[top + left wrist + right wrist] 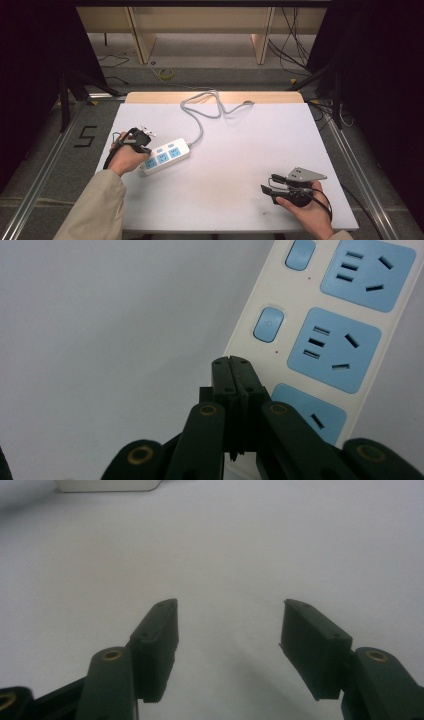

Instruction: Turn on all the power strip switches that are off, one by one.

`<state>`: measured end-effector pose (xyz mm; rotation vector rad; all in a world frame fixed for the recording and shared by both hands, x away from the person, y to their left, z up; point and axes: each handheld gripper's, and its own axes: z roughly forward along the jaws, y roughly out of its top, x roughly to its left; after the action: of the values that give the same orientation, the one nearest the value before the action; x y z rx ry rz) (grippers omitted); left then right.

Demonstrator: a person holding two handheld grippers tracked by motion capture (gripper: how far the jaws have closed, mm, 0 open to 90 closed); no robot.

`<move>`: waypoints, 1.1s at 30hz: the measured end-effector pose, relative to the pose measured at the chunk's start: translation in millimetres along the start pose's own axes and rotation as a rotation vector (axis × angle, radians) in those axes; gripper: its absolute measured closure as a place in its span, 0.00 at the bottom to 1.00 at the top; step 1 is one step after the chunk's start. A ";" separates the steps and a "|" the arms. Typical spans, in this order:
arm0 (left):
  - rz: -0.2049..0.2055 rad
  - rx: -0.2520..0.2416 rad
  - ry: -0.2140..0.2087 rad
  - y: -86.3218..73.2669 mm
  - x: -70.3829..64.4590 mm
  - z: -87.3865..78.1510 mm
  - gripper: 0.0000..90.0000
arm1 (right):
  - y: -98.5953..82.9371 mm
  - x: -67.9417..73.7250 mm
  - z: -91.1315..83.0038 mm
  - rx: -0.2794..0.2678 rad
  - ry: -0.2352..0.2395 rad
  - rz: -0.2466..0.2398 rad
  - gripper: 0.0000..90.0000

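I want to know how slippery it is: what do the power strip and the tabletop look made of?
The power strip looks like smooth, slightly glossy white plastic with matte blue socket faces. The tabletop seems a matte white board or foam sheet, showing no glare; which one is unclear.

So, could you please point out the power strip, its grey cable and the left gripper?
power strip (pixel 164 156): high view, top face.
grey cable (pixel 201 125): high view, mid-run.
left gripper (pixel 232 361): left gripper view, closed tips.
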<state>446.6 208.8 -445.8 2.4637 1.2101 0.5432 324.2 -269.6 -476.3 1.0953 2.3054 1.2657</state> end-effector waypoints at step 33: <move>-0.043 -0.135 -0.023 -4.5 -1.4 -6.7 0.87 | -0.1 -0.7 0.6 0.001 0.001 0.005 0.45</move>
<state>439.6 211.2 -442.3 2.3207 1.1747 0.5647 324.9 -269.8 -476.8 1.1012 2.3060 1.2669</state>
